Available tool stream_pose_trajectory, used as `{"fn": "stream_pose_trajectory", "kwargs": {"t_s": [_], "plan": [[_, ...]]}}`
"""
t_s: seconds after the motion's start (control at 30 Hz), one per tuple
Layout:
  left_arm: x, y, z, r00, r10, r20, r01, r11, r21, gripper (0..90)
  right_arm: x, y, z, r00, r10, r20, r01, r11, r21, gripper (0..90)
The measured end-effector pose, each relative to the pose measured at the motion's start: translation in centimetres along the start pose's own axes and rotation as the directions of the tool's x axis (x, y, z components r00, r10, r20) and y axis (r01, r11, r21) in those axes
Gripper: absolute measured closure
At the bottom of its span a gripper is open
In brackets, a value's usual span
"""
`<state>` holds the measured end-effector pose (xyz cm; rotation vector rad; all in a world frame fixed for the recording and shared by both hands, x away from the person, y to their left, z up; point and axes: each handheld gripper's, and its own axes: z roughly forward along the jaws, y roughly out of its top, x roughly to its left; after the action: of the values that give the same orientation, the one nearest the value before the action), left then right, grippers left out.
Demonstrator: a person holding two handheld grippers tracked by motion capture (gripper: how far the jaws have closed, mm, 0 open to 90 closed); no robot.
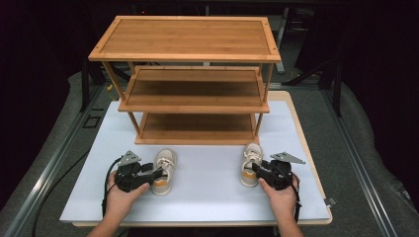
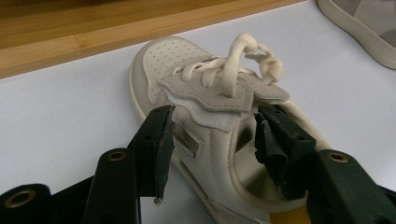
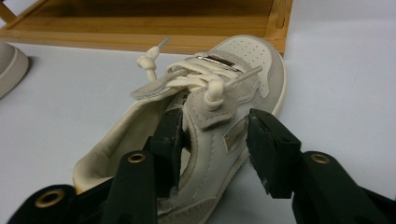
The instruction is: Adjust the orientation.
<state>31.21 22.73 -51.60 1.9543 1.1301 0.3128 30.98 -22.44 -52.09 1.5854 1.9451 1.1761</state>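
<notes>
Left gripper [image 1: 157, 174], lower left of the high view: jaws parted, set astride the side wall of the left shoe [image 1: 163, 171], not pressed on it. Wooden rack [image 1: 185, 39], upper centre. Right gripper [image 1: 255, 169], lower right: jaws spread, one inside the right shoe [image 1: 250, 159], one outside, wall ungripped.

**No Readable Markings in View**

We find no legible text, label, brand, number or sign on the two small cream-and-grey lace-up sneakers [image 1: 163, 170], the three-tier bamboo shoe rack [image 1: 185, 54] or the white table mat [image 1: 207, 182].
</notes>
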Motion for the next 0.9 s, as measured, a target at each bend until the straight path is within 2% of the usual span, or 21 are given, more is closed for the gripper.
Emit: {"fn": "stream_pose_trajectory", "kwargs": {"t_s": [0.07,0.13,0.2,0.27,0.37,0.57,0.7,0.8,0.83,0.9], "plan": [[0.3,-0.1,0.2,0.9997,-0.022,0.006,0.022,0.9997,0.006,48.3,-0.2,0.0,0.0,0.9996,0.026,-0.009,-0.026,1.0,-0.002,58.8],[0.5,-0.1,0.3,0.9996,-0.03,0.001,0.03,0.9994,0.02,53.2,-0.3,0.0,0.0,0.9993,0.031,-0.019,-0.032,0.999,-0.005,61.1],[0.5,-0.1,0.3,0.9991,-0.042,0.001,0.042,0.9988,0.024,56.4,-0.1,0.1,-0.1,0.9996,0.019,-0.02,-0.019,1.0,-0.003,63.9],[0.4,0.0,0.3,0.9993,-0.037,-0.005,0.037,0.9989,0.029,57.3,0.3,0.1,-0.1,0.9998,0.005,-0.021,-0.006,1.0,-0.004,65.7],[-0.1,0.1,0.4,0.9994,-0.034,0.003,0.034,0.9988,0.036,58.1,1.3,0.0,-0.1,0.998,-0.011,-0.063,0.012,1.0,0.016,66.7],[-1.9,0.4,1.4,0.9989,-0.035,0.033,0.033,0.9985,0.045,58.4,5.1,-0.2,0.9,0.9908,-0.06,-0.121,0.066,0.997,0.038,67.6],[-3.6,0.8,2.2,0.9981,-0.037,0.05,0.034,0.9982,0.05,58.4,7.3,-0.4,1.5,0.9814,-0.07,-0.179,0.081,0.995,0.057,67.6],[-4.5,0.9,2.7,0.9982,-0.029,0.053,0.026,0.9985,0.049,58.3,9.0,-0.5,1.8,0.9791,-0.087,-0.184,0.101,0.993,0.063,67.5],[-4.8,0.9,2.8,0.9981,-0.031,0.053,0.028,0.9985,0.046,58.3,9.4,-0.5,1.9,0.9762,-0.085,-0.199,0.1,0.993,0.069,67.5],[-5.2,0.8,3.0,0.9979,-0.027,0.058,0.025,0.9987,0.045,58.2,10.3,-0.7,2.0,0.9773,-0.09,-0.192,0.103,0.993,0.063,67.5]]}}
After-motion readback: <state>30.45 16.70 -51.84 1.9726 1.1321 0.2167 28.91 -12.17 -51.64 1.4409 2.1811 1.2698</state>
